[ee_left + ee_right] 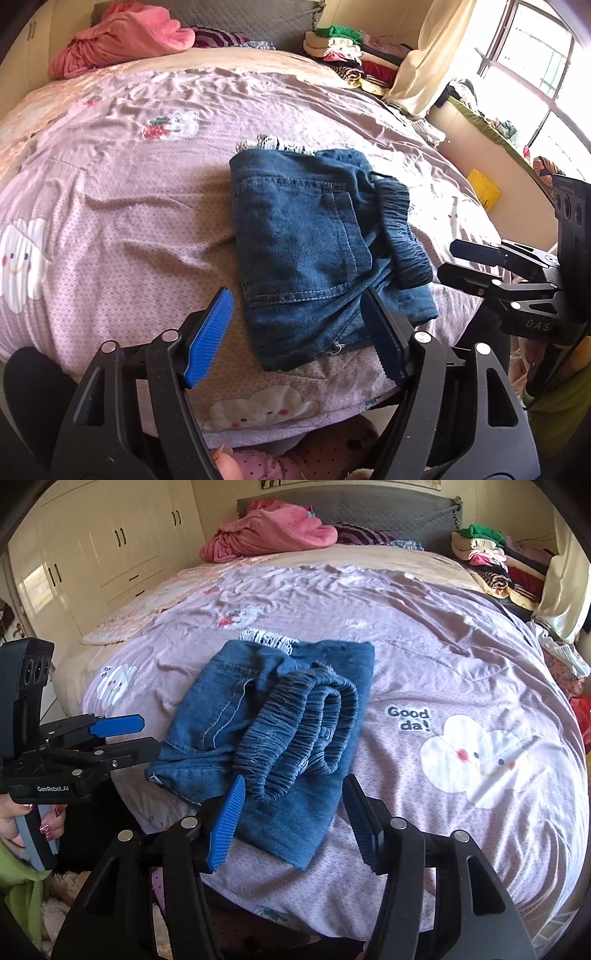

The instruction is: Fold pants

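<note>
Blue denim pants (306, 243) lie folded into a compact bundle on the pink bedspread (129, 221), with the elastic waistband (402, 236) on top at the right side. In the right wrist view the pants (280, 716) sit just ahead, the waistband (306, 731) looped on top. My left gripper (299, 332) is open, just above the bundle's near edge, holding nothing. My right gripper (291, 819) is open over the bundle's near corner, empty. Each gripper shows in the other's view: the right gripper (476, 266) to the right of the pants, the left gripper (122, 738) to their left.
A pink blanket heap (269, 528) lies at the headboard. A stack of folded clothes (491, 561) sits at the far right of the bed. White wardrobes (110, 546) stand to the left. A window (532, 62) and cluttered ledge are on the right.
</note>
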A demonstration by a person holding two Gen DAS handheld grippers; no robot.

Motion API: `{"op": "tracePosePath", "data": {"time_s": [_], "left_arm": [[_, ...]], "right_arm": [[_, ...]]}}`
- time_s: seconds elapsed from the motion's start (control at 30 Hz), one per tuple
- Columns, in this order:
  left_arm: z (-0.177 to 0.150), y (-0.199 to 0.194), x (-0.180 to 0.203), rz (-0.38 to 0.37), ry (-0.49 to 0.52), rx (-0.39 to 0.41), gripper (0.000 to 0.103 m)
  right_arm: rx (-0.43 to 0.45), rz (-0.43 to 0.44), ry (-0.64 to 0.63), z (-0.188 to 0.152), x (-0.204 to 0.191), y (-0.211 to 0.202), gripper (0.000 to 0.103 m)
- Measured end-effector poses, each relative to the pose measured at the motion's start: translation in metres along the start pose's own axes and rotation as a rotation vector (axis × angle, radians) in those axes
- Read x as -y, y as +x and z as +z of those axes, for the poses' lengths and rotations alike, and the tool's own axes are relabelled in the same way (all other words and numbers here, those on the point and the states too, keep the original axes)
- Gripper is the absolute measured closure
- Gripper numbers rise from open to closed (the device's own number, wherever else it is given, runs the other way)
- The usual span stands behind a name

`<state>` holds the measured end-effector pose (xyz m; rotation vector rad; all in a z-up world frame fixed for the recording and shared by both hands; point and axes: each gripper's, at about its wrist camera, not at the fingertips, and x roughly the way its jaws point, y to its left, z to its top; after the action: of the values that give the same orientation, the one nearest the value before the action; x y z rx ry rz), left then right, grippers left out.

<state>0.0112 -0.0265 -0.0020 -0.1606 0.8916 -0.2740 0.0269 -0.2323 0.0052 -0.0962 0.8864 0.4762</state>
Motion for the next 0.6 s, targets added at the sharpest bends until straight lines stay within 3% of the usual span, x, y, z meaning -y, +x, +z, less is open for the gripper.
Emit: {"op": "tracePosePath", "data": {"time_s": [0.33, 0.6], "left_arm": [[0.007, -0.006, 0.004, 0.024, 0.025, 0.026, 0.031], [0.017, 0.007, 0.000, 0.051, 0.023, 0.023, 0.017]], "right_arm": [[0.064, -0.015, 0.039, 0.005, 0.010, -0.015, 0.041], [0.079, -0.017, 0.118, 0.007, 0.028, -0.002, 0.033]]}}
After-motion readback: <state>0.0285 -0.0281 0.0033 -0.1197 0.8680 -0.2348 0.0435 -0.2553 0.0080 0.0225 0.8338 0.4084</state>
